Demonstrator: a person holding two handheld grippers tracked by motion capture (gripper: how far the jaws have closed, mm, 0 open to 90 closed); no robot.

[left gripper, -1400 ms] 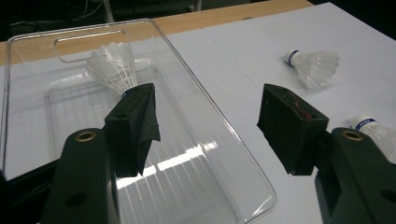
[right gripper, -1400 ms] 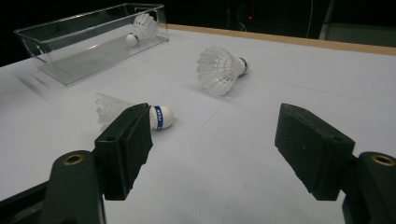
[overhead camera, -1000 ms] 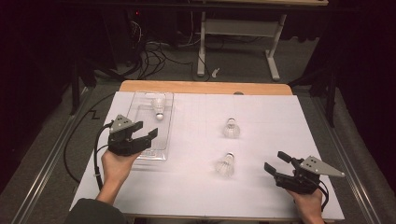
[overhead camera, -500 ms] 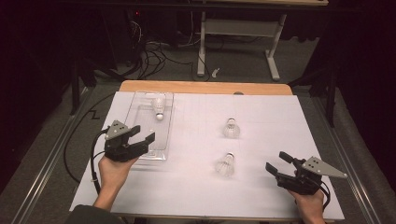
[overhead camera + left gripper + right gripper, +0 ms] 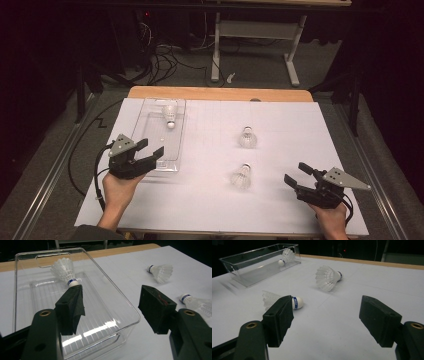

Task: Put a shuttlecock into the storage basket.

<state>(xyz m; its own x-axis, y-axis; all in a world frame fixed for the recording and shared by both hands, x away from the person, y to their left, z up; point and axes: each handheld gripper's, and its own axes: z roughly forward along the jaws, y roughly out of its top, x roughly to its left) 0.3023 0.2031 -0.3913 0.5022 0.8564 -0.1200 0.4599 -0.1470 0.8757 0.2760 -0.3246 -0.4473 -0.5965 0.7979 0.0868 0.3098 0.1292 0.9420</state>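
Observation:
A clear plastic tray (image 5: 176,150) lies at the table's left with one white shuttlecock (image 5: 170,116) at its far end. Two more shuttlecocks lie on the white sheet, a farther shuttlecock (image 5: 246,137) and a nearer shuttlecock (image 5: 241,176). My left gripper (image 5: 151,147) is open and empty over the tray's near end; in the left gripper view the gripper (image 5: 112,302) faces the tray (image 5: 100,340) and its shuttlecock (image 5: 63,270). My right gripper (image 5: 296,173) is open and empty at the near right. From the right gripper (image 5: 328,315), the nearer shuttlecock (image 5: 298,302) lies partly behind the left jaw, and the farther shuttlecock (image 5: 327,277) lies beyond.
A white sheet (image 5: 280,120) covers most of the wooden table (image 5: 220,93). Black cables (image 5: 80,150) trail off the left side. A desk frame (image 5: 250,30) stands on the floor beyond the far edge.
My left gripper has drawn back a little toward the person and lower left, still open. The right gripper has hardly moved. The shuttlecocks and tray lie as before.

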